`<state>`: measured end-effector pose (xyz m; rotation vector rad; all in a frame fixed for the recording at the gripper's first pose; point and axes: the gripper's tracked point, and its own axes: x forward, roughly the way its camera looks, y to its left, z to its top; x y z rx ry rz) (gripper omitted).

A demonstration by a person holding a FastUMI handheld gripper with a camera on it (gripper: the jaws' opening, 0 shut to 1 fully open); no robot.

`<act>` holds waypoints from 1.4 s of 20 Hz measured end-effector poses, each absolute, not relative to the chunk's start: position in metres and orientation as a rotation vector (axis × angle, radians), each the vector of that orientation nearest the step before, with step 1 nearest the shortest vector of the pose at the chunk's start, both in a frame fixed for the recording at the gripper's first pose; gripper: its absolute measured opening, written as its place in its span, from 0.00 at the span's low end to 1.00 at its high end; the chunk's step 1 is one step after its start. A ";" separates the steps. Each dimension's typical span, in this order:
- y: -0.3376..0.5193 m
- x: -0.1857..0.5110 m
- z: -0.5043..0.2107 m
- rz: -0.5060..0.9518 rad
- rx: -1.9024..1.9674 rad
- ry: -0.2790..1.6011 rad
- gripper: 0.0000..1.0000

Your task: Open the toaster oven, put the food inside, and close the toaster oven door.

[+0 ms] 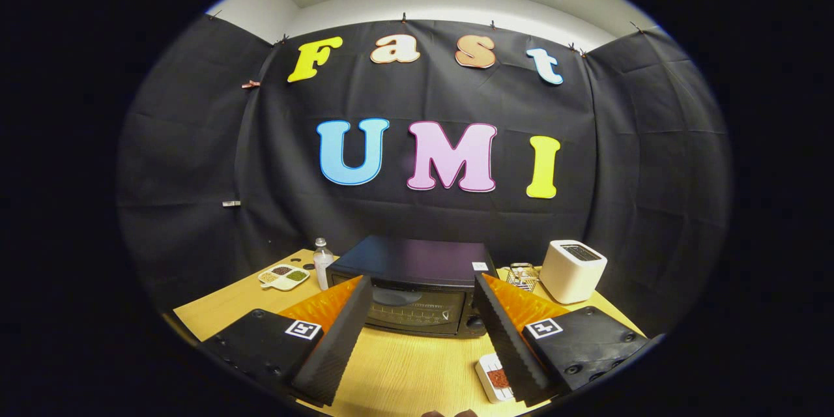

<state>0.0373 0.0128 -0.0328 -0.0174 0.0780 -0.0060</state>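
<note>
I'm taking the oven (417,287) as my landmark and sweeping across from its left. Off that side, well back on the table (397,371), a small sectioned dish (285,277) with bits of food in its wells, and closer in, just beside the oven's left corner, a clear bottle (322,262).

My gripper (422,288) is spread wide, holding nothing. The left finger (335,345) and the right finger (508,339) frame the oven's front between their tips, with bare table between them.

The oven sits dead ahead, beyond the fingers, its long side lying across my line of sight and the glass door facing me. The door looks closed to me. I can't make out the handle clearly; a dark shape shows behind the glass, and a knob (475,322) sits at the door's right end.

So the relation that matters: the door is straight forward of the claw, centred, its top edge running crosswise. I judge I need to go forward and meet that edge, then pull it towards me.

Right of the oven: a small wire rack (521,275), then a white toaster (572,270). Nearer me, in front of the oven, a white tray with reddish food (495,378) lies touching the right finger's inner side. That's likely my cargo later.
</note>
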 end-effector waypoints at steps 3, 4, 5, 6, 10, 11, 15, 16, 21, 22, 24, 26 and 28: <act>0.018 0.062 -0.040 -0.007 -0.014 0.098 0.97; 0.021 0.071 -0.043 -0.006 -0.009 0.110 0.97; 0.023 0.081 -0.048 -0.004 -0.006 0.124 0.97; 0.025 0.090 -0.053 -0.005 -0.007 0.134 0.97; 0.031 0.130 -0.074 -0.019 0.010 0.179 0.97; 0.032 0.138 -0.081 -0.024 0.019 0.192 0.98; 0.034 0.171 -0.107 -0.052 0.043 0.239 0.98; 0.035 0.177 -0.115 -0.057 0.044 0.252 0.98; 0.042 0.191 -0.147 -0.064 0.054 0.331 0.98; 0.046 0.191 -0.157 -0.057 0.049 0.357 0.98; 0.046 0.192 -0.153 -0.058 0.046 0.332 0.99; 0.044 0.189 -0.156 -0.055 0.075 0.359 1.00; 0.046 0.188 -0.162 -0.047 0.108 0.387 1.00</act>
